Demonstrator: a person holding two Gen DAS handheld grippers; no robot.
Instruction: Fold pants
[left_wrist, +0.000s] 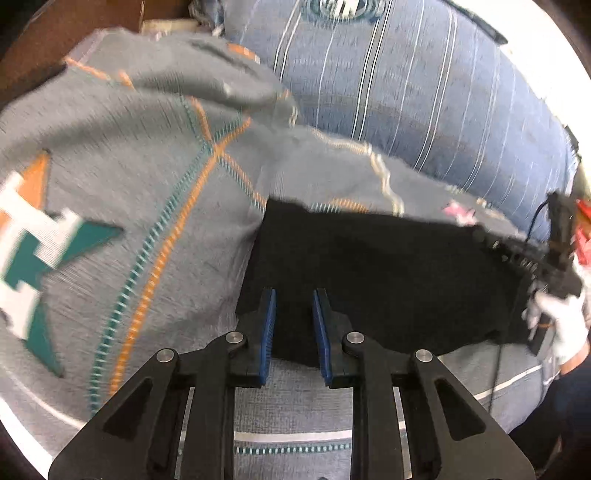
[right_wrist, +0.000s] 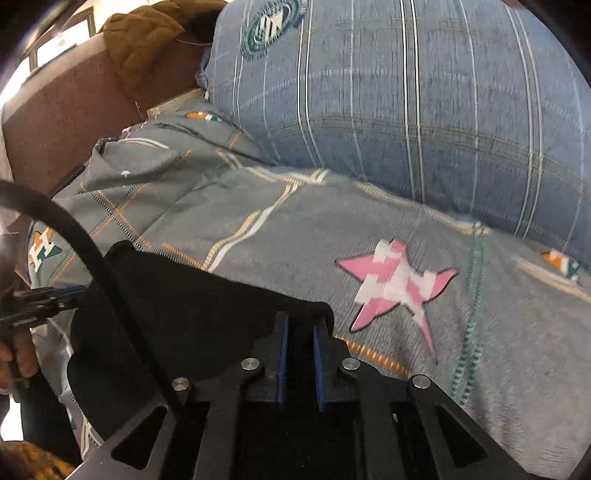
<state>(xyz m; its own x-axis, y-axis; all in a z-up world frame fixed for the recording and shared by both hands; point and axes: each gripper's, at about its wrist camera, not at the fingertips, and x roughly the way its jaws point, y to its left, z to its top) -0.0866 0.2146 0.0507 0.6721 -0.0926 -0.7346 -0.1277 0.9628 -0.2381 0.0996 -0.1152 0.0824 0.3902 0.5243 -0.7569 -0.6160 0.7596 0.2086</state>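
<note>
The black pants (left_wrist: 388, 266) lie flat on a grey patterned bedcover (left_wrist: 129, 177). In the left wrist view my left gripper (left_wrist: 294, 295) stands at their near left edge, its blue pads close together with black cloth filling the narrow gap. The right wrist view shows the left gripper (right_wrist: 74, 293) pinching the pants (right_wrist: 184, 302) at their left edge. My right gripper (right_wrist: 300, 321) is shut on the pants' right corner, where the cloth bunches up between the pads. At the far right of the left wrist view, the right gripper (left_wrist: 554, 243) shows with a white-gloved hand (left_wrist: 565, 321) behind it.
A large blue striped pillow (right_wrist: 424, 110) lies just beyond the pants. A pink star (right_wrist: 399, 284) is printed on the cover to the right of the pants. A brown headboard (right_wrist: 74, 110) with brown cloth (right_wrist: 147, 40) on it stands far left. A black cable (right_wrist: 74, 229) arcs over the pants.
</note>
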